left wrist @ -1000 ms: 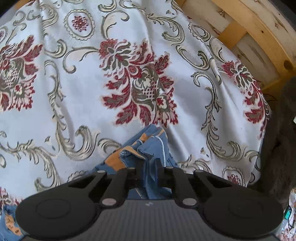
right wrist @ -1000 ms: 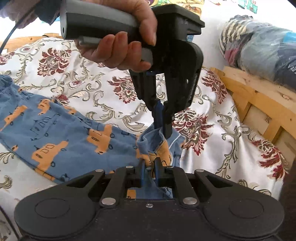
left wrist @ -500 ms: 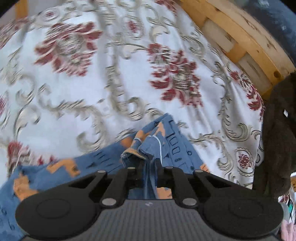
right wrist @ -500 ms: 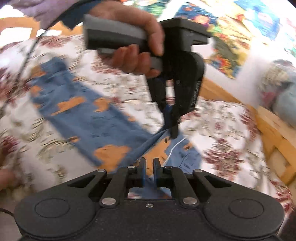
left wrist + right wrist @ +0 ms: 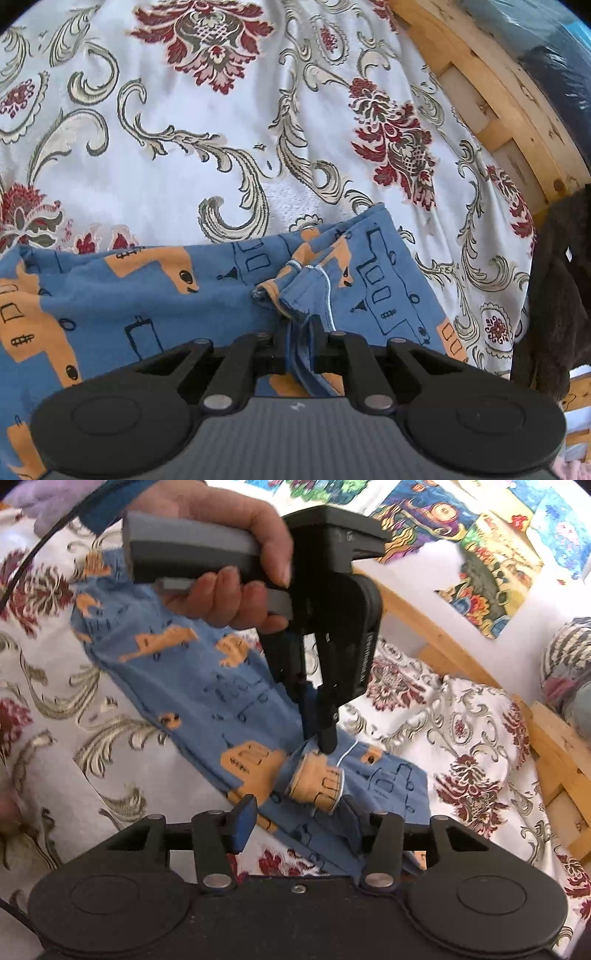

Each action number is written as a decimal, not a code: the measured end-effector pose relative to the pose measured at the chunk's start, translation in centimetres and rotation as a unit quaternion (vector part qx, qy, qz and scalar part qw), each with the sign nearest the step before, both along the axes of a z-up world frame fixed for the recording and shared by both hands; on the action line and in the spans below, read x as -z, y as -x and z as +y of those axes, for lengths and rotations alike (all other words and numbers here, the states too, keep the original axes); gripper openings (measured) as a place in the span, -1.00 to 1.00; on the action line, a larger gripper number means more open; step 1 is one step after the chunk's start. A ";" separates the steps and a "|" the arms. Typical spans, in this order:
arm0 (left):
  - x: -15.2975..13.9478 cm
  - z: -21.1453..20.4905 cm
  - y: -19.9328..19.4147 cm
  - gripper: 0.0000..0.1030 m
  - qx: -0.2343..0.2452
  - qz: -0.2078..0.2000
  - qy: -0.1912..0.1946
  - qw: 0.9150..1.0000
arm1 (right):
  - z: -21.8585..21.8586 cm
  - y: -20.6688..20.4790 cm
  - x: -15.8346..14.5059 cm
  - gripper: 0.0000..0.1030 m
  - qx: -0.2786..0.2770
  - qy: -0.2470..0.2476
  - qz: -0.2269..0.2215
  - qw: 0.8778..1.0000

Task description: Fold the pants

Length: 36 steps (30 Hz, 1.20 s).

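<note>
Pants (image 5: 192, 686): long axis lower centre to upper left of right wrist view; left gripper (image 5: 319, 734) clamps near end, right gripper (image 5: 299, 821) released beside it.

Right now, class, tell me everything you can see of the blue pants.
The blue pants look like soft knit cotton, printed with orange vehicles and dark outline drawings. They lie stretched across the floral bedspread, one end bunched and raised, with a white stitched hem showing. The left gripper is shut on that bunched cloth; the right gripper stands open around a fold beside it.
</note>
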<state>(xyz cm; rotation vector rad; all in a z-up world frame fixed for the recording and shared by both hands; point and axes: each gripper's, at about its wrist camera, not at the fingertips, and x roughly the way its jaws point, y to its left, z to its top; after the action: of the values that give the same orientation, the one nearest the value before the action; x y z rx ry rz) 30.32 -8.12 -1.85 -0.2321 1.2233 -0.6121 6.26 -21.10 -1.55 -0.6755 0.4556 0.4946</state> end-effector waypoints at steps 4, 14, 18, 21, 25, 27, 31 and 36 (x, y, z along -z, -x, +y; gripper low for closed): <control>0.0 -0.2 -0.2 -0.79 -0.002 0.006 -0.003 1.000 | 0.8 0.7 0.5 -0.02 -0.004 0.051 -0.065 0.997; 0.1 -0.2 -0.5 -0.79 -0.009 0.016 -0.002 1.000 | 2.7 -1.0 1.8 -0.56 -0.041 0.095 -0.060 0.993; 0.0 0.0 -0.5 -0.79 -0.008 0.018 0.001 1.000 | 2.7 -1.3 1.6 -0.70 -0.033 0.078 -0.051 0.995; -0.1 0.3 -0.5 -0.79 -0.009 0.023 0.007 1.000 | 2.2 -1.9 0.4 -0.75 -0.004 0.025 -0.010 1.000; -0.9 1.1 -0.1 -0.79 -0.010 0.024 0.010 1.000 | 1.2 -3.0 -1.9 -0.76 0.037 -0.069 0.054 0.995; -1.4 1.8 0.4 -0.79 -0.007 0.019 0.007 1.000 | 0.9 -3.3 -3.2 -0.76 0.051 -0.115 0.082 0.989; -2.0 3.5 1.5 -0.79 -0.005 0.008 -0.006 1.000 | 1.6 -3.5 -4.5 -0.76 0.051 -0.161 0.113 0.979; -1.9 6.4 2.8 -0.79 -0.012 -0.003 -0.015 1.000 | 3.8 -3.1 -4.7 -0.76 0.029 -0.174 0.138 0.974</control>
<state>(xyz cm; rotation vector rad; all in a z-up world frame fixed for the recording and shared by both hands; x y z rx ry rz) 27.51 -1.76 0.02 -0.2204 1.2218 -0.5733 9.33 -17.33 3.19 -0.2538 0.6309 0.5982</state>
